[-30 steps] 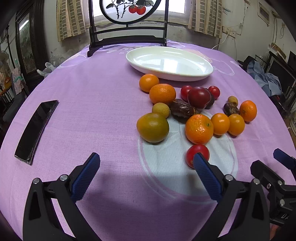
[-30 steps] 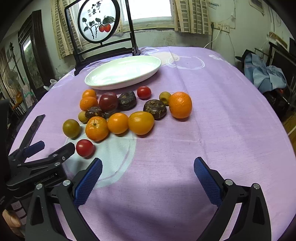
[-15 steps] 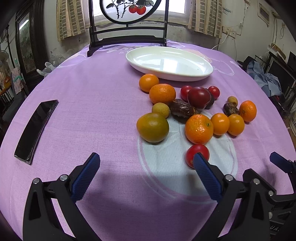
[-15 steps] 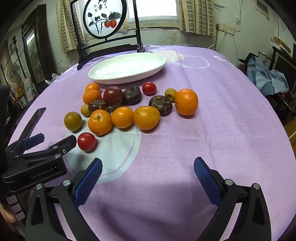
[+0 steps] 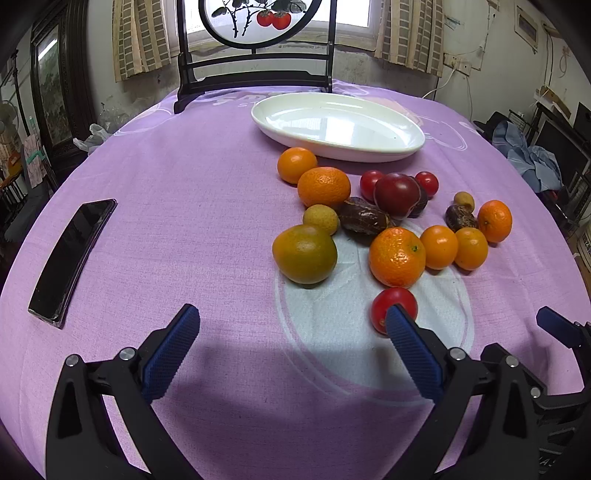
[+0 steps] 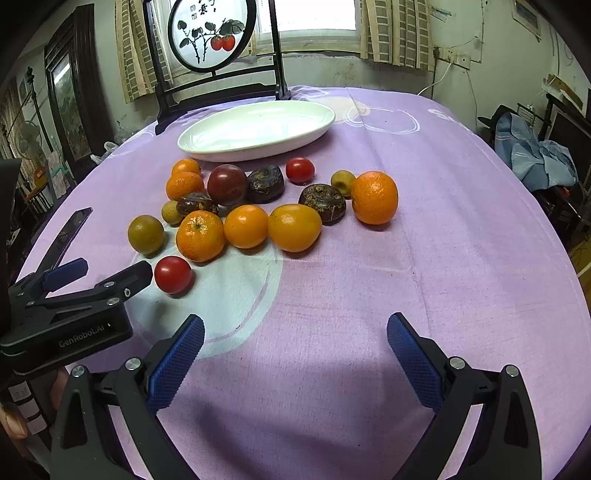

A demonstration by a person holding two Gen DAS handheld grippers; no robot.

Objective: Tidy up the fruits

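Note:
Several fruits lie loose on the purple tablecloth: oranges [image 5: 397,256], a greenish orange [image 5: 304,254], red tomatoes [image 5: 393,306], a dark plum [image 5: 396,194] and brown fruits [image 5: 364,220]. An empty white oval plate [image 5: 338,125] sits behind them; it also shows in the right wrist view [image 6: 255,131]. My left gripper [image 5: 291,349] is open and empty just before the fruits, its right finger next to the near tomato [image 6: 173,275]. My right gripper [image 6: 295,356] is open and empty, nearer than the pile.
A black phone [image 5: 72,256] lies at the left on the cloth. A dark wooden stand with a round painted screen [image 6: 212,35] stands behind the plate. The table edge curves away at the right, with clothes on furniture [image 6: 535,155] beyond.
My right gripper has moved forward and a little left toward the fruits. My left gripper has stayed almost still. No fruit has moved.

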